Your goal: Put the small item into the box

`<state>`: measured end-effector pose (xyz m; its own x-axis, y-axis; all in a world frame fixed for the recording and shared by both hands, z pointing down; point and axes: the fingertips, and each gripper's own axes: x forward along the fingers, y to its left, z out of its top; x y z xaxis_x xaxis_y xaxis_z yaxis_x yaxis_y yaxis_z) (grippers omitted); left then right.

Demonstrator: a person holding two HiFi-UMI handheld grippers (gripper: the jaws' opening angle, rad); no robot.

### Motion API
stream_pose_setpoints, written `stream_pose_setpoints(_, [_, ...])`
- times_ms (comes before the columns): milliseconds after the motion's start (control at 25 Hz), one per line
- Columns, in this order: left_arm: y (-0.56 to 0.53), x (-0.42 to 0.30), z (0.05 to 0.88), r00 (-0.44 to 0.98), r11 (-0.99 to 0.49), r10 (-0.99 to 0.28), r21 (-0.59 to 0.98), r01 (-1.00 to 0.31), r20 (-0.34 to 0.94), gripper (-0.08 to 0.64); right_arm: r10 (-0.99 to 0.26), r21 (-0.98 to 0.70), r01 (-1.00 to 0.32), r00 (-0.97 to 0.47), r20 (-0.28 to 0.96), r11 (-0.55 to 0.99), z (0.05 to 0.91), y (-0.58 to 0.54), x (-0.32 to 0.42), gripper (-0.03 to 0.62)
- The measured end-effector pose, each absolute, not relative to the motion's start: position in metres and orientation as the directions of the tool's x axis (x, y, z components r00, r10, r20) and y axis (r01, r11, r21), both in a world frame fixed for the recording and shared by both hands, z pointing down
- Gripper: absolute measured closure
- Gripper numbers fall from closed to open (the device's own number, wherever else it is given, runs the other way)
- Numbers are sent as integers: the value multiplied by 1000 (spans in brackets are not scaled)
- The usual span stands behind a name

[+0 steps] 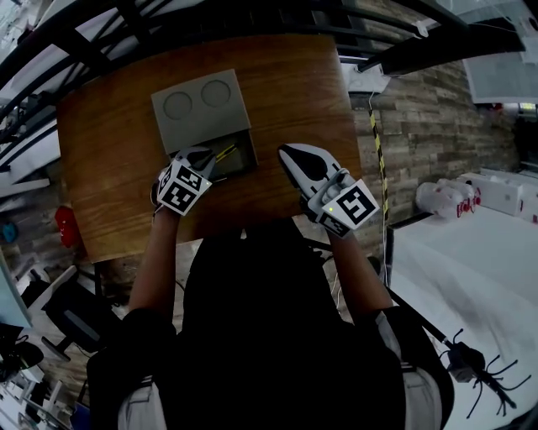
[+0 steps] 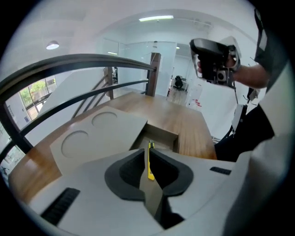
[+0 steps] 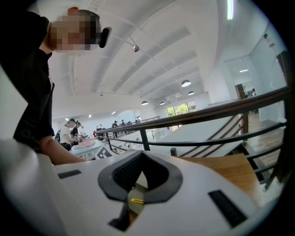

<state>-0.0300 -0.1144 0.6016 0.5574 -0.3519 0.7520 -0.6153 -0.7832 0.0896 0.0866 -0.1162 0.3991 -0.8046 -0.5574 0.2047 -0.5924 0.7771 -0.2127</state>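
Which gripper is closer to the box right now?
Left. The left gripper, shut on a yellow item, has its tips over the box's open end. The right gripper is off to the box's right, apart from it.

Open-plan office hall: high white ceiling (image 3: 152,46) with strip lights (image 3: 229,9), glass partitions (image 2: 133,55), black railing (image 3: 207,113), people (image 3: 71,129) gathered at nine o'clock.

Matt box (image 1: 202,109) (glossy wooden table (image 1: 109,168))

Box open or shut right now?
Open, partly: the box lid sits offset, baring a compartment at its near end, where the left gripper holds the yellow item.
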Motion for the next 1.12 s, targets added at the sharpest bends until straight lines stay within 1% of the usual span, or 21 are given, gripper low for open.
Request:
stream_pose_setpoints(320, [-114, -40, 498, 644, -759, -485, 82, -646, 592, 534, -511, -117, -523, -851, 120, 844, 348, -102, 48, 581])
stream_pose_setpoints(520, [-103, -47, 423, 709, -760, -566, 68, -647, 421, 543, -464, -55, -469, -882, 79, 882, 309, -84, 25, 581])
stream_pose_setpoints(640, [-96, -53, 378, 730, -766, -603, 24, -643, 322, 545, -430, 7, -430, -903, 21, 903, 280, -74, 17, 581])
stream_pose_setpoints(760, [-75, -58, 335, 757, -767, -620, 43, -640, 206, 545, -415, 38, -416, -909, -19, 909, 258, -55, 18, 581])
stream_pose_setpoints(920, [-48, -66, 297, 762, -766, -639, 4, -643, 103, 545, -383, 80, -384, -923, -36, 920, 243, -26, 17, 581])
stream_pose_setpoints(1120, [-19, -72, 270, 766, -764, -642, 90, -639, -15, 545, -336, 80, -342, -939, -78, 936, 233, -5, 25, 581])
